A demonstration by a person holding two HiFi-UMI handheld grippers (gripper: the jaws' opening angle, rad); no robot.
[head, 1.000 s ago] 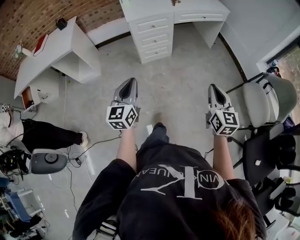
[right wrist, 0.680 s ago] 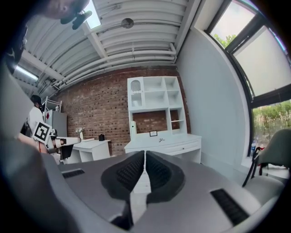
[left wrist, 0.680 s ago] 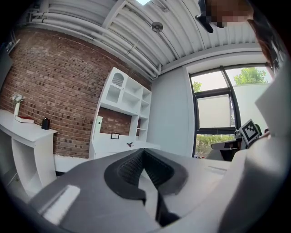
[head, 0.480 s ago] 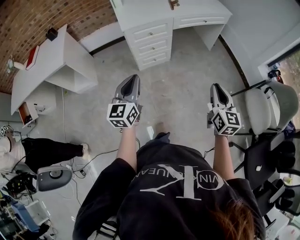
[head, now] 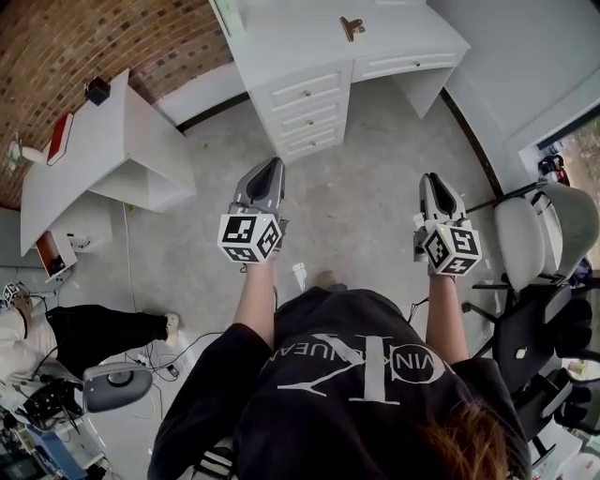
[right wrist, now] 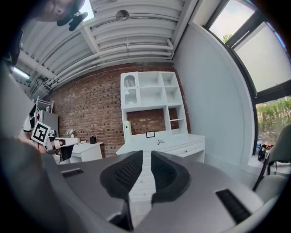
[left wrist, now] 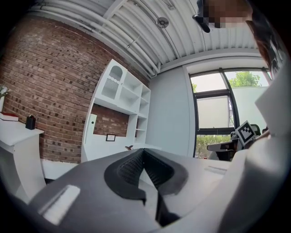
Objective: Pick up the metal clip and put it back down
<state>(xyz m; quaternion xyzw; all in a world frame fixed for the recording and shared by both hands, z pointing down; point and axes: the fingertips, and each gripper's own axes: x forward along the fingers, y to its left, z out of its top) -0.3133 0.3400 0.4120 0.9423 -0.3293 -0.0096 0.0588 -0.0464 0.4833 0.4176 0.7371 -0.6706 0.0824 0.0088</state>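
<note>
In the head view the metal clip [head: 352, 26] lies on the top of a white desk [head: 281, 42] at 12 o'clock in the picture, close to the upper edge. It sits alone on the bare top, well apart from both claws. A stack of drawers [head: 305, 112] fills the front of this desk below the clip.

The left claw [head: 273, 162] is held out over the grey floor [head: 366, 197], with the clip off towards 1 o'clock from it. In the left gripper view its ribbed pads [left wrist: 131, 167] meet at the tip, so it is fully closed with nothing between them; the clip shows as a small dark shape on the desk edge just above the tip.

The right claw [head: 433, 176] is held out beside it, with the clip towards 11 o'clock. In the right gripper view its pads [right wrist: 127, 172] stand almost together, with only a thin slit between them, and they grip nothing. Beyond the slit are the drawers, the clip on the desk top and a white shelf unit [right wrist: 150, 93] against a brick wall [right wrist: 91, 113].

A second white desk [head: 94, 141] stands at 9 o'clock from the left claw, and an office chair [head: 553, 216] at 3 o'clock from the right claw
</note>
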